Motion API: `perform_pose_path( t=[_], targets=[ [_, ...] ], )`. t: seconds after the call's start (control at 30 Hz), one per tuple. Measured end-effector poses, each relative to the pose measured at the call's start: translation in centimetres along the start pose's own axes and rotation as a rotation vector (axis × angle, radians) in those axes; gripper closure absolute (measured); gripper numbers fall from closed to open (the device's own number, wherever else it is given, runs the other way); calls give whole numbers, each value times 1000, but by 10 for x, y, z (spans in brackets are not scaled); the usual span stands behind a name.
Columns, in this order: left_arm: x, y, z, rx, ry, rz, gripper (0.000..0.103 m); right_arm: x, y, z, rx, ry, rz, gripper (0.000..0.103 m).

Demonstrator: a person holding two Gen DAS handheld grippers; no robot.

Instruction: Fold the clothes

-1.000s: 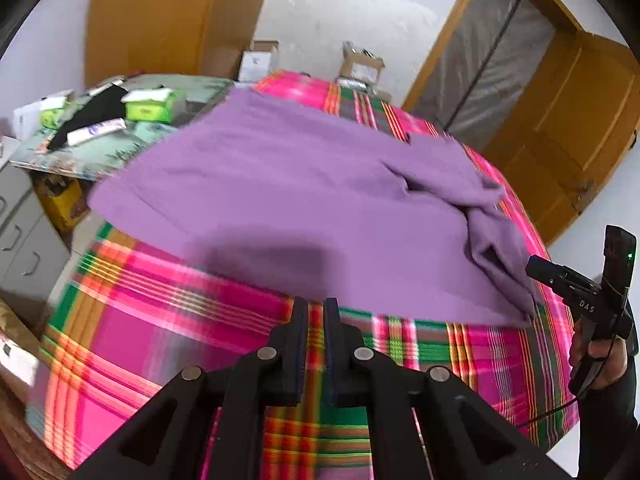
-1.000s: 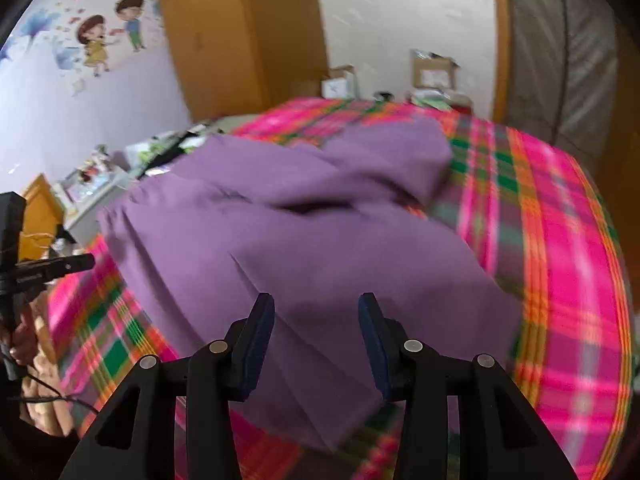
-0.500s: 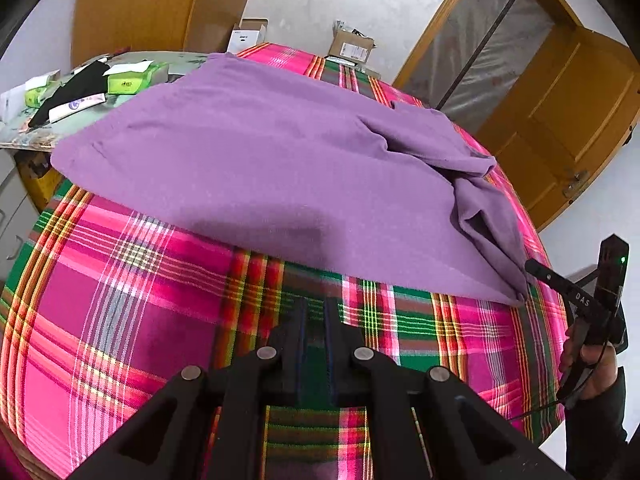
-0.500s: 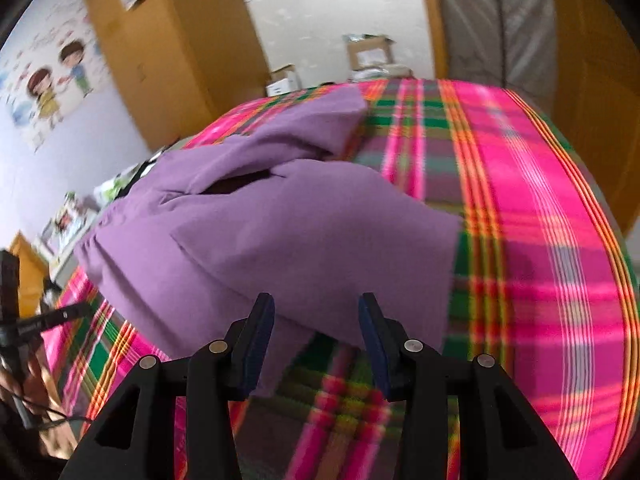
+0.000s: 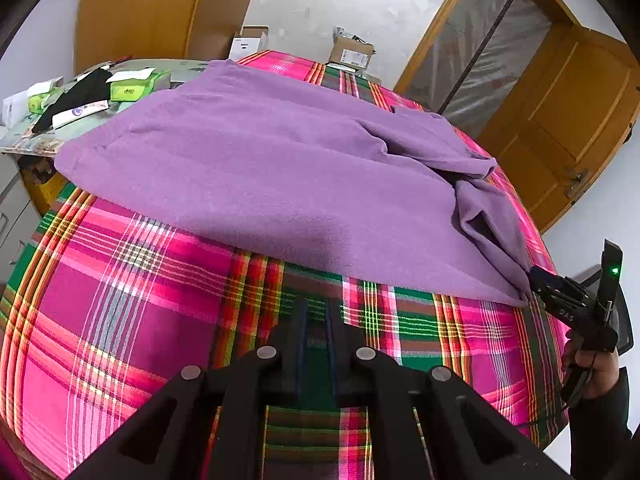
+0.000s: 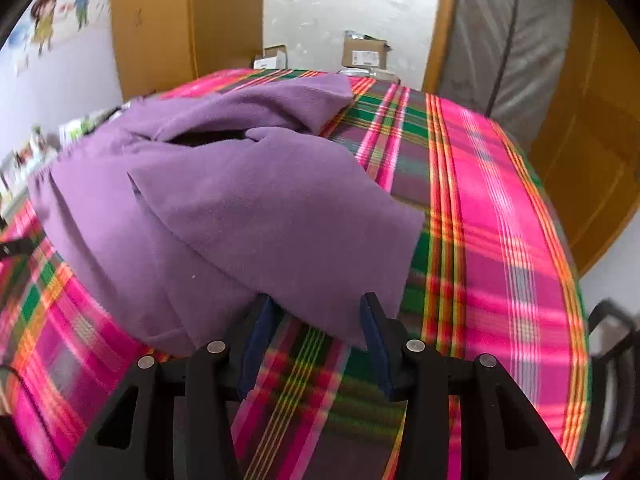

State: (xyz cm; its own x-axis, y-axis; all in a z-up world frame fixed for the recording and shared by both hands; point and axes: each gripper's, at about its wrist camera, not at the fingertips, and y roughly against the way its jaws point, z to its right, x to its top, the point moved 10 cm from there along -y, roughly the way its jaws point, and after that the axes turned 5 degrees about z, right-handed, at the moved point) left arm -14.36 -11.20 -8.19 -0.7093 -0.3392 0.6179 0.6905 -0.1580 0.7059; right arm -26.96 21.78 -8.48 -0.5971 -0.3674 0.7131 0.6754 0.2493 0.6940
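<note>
A purple fleece garment [image 5: 260,168] lies spread on a bed with a pink, green and yellow plaid cover [image 5: 140,300]. Its right side is bunched into folds [image 6: 240,208]. My left gripper [image 5: 316,308] hovers over bare plaid just short of the garment's near hem, jaws shut with nothing in them. My right gripper [image 6: 320,308] has its jaws opening. The garment's near edge lies at the fingertips and the pads are not pressing on it. From the left wrist view, the right gripper [image 5: 560,292] has its tip at the garment's near right corner, and a person's hand [image 5: 592,368] holds it.
A side table [image 5: 24,140] with green boxes and a black item stands left of the bed. Cardboard boxes [image 5: 352,52] sit on the floor beyond it. A wooden door [image 5: 560,120] is at the right and a wardrobe [image 5: 140,8] at the back left.
My right gripper swung from above the garment's middle down to its near right edge. My left gripper has more plaid in front of it now and stays shut.
</note>
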Motion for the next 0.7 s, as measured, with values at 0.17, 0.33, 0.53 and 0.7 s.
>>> perform_pose_path(
  t=[0.17, 0.33, 0.53, 0.7],
  targets=[
    [0, 0, -1, 6, 17, -1, 95, 10, -8, 0, 3, 17, 4, 81],
    [1, -1, -2, 6, 31, -1, 95, 19, 8, 11, 28, -48, 70, 98],
    [0, -1, -1, 20, 26, -7, 95, 25, 46, 68, -78, -134, 156, 100],
    [1, -1, -1, 22, 37, -6, 95, 15, 78, 138, -214, -243, 188, 101]
  ],
)
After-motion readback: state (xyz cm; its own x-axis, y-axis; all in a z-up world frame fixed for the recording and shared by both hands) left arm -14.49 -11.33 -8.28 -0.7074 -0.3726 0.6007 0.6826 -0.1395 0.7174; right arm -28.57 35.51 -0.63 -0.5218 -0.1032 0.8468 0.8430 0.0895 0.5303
